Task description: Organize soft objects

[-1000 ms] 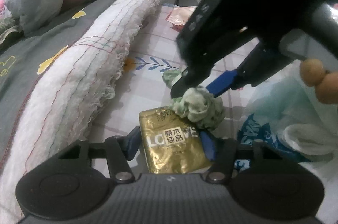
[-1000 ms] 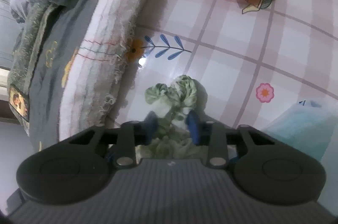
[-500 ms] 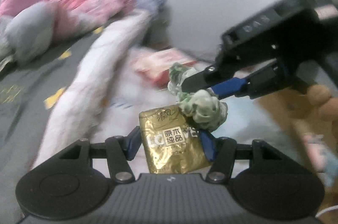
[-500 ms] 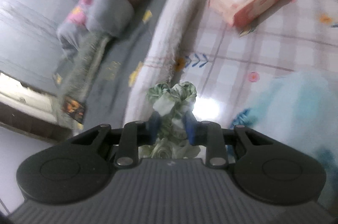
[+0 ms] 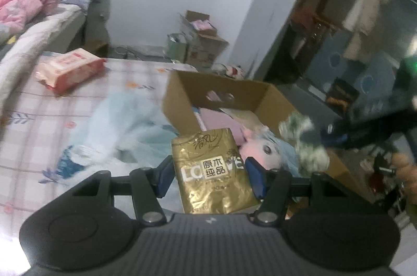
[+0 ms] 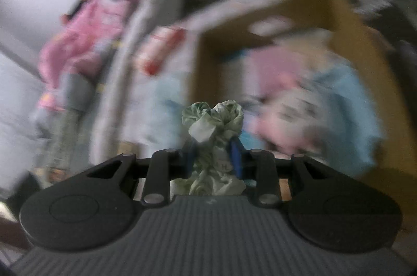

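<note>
Right wrist view blurred, green scrunchie sharp, box smeared

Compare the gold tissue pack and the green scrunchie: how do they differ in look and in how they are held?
The gold tissue pack is flat, shiny and printed; the green scrunchie is a crumpled, matte cloth bunch. The pack sits between the left tongs, set wide; the scrunchie is pinched by the right tongs, much narrower. Both are soft, held off the surface near the cardboard box.
</note>
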### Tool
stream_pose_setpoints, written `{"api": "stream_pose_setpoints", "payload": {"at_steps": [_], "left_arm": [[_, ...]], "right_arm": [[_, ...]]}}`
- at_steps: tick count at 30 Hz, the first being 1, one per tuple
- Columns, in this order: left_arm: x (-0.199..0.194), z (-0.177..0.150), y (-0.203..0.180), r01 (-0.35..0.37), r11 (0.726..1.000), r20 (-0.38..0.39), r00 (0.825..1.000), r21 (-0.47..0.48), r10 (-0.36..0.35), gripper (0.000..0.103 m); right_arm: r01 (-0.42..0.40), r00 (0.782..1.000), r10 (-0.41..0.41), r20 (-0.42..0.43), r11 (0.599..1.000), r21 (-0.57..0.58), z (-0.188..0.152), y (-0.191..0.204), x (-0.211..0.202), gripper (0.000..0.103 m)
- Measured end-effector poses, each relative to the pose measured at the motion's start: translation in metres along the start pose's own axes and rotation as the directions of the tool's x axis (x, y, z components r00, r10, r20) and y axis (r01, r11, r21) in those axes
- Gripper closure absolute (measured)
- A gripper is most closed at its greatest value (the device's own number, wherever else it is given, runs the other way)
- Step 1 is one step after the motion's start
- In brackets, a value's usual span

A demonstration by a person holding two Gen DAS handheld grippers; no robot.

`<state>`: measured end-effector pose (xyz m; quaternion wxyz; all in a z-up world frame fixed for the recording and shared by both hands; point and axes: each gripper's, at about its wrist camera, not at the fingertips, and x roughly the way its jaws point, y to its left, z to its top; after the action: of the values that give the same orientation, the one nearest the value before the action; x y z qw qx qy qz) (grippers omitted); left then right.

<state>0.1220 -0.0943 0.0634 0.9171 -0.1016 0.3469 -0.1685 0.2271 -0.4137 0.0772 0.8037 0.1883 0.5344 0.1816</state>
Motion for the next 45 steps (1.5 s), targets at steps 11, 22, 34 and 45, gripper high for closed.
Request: {"api": "stream_pose_setpoints", "payload": {"at_steps": [11, 22, 34, 45], "left_arm": [[0.018, -0.006, -0.027, -0.018, 0.999, -0.042, 0.999, 0.035, 0.02, 0.044], [0.059, -0.001, -0.077, 0.077, 0.992, -0.142, 0.988, 0.095, -0.063, 0.043], [0.163, -0.02, -0.145, 0.225, 0.974, -0.314, 0.923, -0.028, -0.223, 0.021], [0.109, -0.021, -0.123, 0.195, 0.98, -0.226, 0.954, -0.038, -0.198, 0.02]], "right_arm": [[0.195, 0.949, -0.238, -0.204, 0.957, -0.213, -0.033, -0.031, 0.063, 0.052], [0.044, 0.989, -0.04, 0.141, 0.999, -0.02, -0.044, -0.062, -0.043, 0.033], [0.004, 0.933, -0.09, 0.348, 0.971, 0.24, -0.14, -0.118, -0.119, 0.027], [-0.105, 0.868, -0.072, 0.492, 0.94, 0.323, -0.178, -0.132, -0.113, 0.023]]}}
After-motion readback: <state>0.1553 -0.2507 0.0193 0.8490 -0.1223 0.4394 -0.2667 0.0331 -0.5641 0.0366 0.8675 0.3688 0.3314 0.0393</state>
